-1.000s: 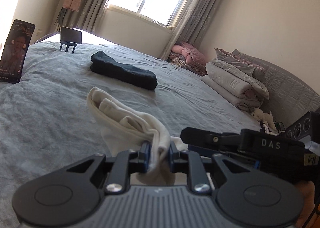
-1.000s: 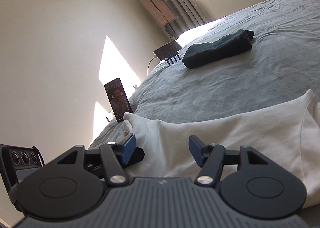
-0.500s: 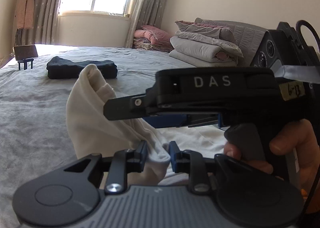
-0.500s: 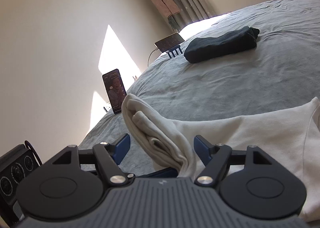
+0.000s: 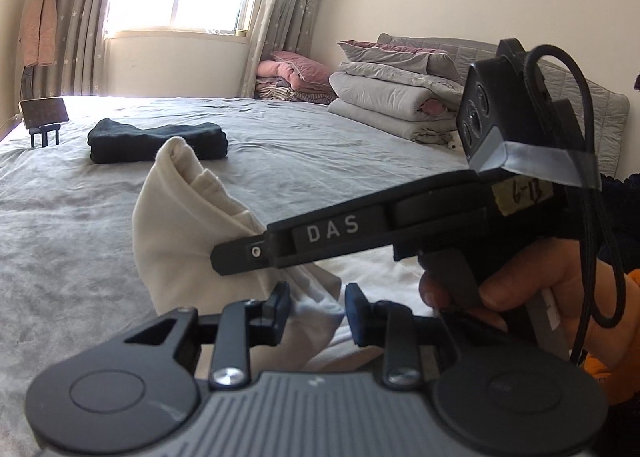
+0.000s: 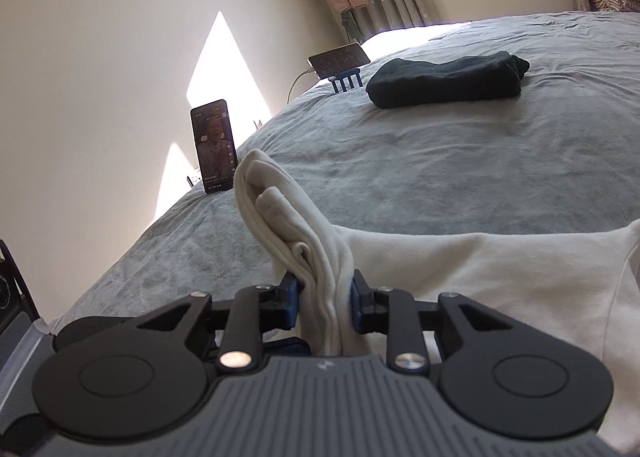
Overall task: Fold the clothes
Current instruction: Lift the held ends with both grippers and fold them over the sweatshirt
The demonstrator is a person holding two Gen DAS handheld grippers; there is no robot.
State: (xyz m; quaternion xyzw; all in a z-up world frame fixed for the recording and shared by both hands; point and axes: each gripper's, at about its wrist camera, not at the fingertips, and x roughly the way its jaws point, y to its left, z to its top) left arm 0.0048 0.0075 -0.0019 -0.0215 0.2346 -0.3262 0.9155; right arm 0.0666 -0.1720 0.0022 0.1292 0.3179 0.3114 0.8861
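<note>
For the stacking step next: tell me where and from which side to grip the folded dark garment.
Take the folded dark garment at its rounded, closed fold edge, the near long side facing the grippers, likely coming in low over the grey bed. That edge looks thick and unbroken, so the layers should lift together; the far right end shows looser bunched cloth. The phone on its stand sits close on the left.

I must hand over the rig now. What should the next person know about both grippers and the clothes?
Right gripper: has just closed, shut on the bunched fold of the cream garment.
Left gripper: jaws have just opened; cloth lies between the pads, no longer pinched.
Cream garment lies partly spread on the grey bed.
Done: dark garment lies folded further back.
Left: finish folding the cream one.
</note>
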